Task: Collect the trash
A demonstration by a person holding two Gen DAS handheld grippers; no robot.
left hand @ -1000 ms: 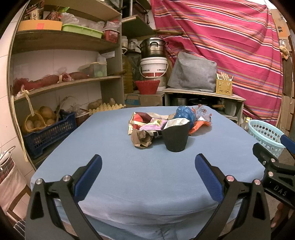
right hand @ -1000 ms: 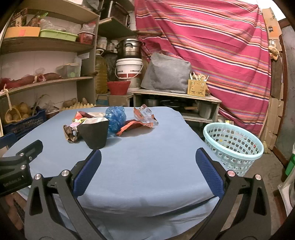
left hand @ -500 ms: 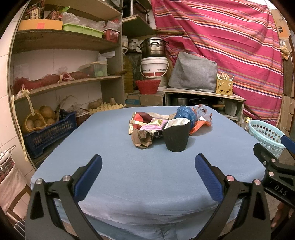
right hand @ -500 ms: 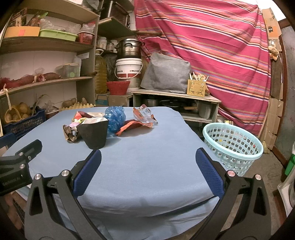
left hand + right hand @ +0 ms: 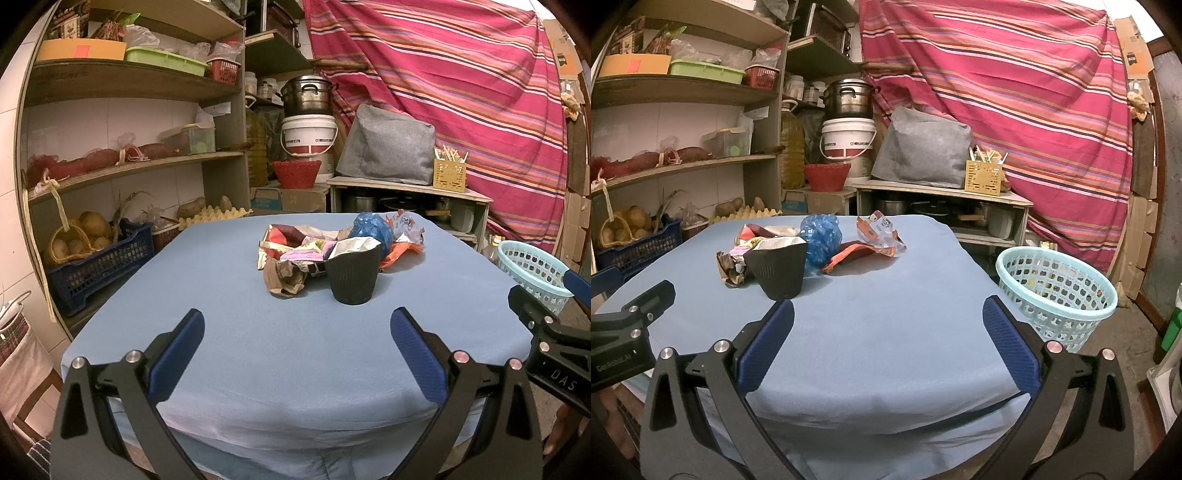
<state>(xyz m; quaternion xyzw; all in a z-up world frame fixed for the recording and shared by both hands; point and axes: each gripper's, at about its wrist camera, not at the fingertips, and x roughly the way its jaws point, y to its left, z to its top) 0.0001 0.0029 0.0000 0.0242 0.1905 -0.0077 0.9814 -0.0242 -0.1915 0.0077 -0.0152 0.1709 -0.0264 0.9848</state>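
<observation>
A pile of trash lies mid-table on the blue cloth [image 5: 295,350]: a black paper cup [image 5: 353,275] [image 5: 780,271], a brown crumpled paper [image 5: 282,281], a blue plastic bag [image 5: 371,228] [image 5: 820,238], an orange wrapper [image 5: 857,254] and coloured wrappers [image 5: 299,245]. A light-blue basket [image 5: 1054,291] [image 5: 535,271] stands on the floor to the right of the table. My left gripper [image 5: 297,332] is open and empty over the near table edge. My right gripper [image 5: 888,325] is open and empty, also at the near edge.
Shelves [image 5: 122,162] with boxes, a blue crate of potatoes [image 5: 99,254] and egg trays stand on the left. A low shelf [image 5: 406,184] with pots, a bucket and a grey bag stands behind the table. A striped curtain [image 5: 1015,92] hangs at the back.
</observation>
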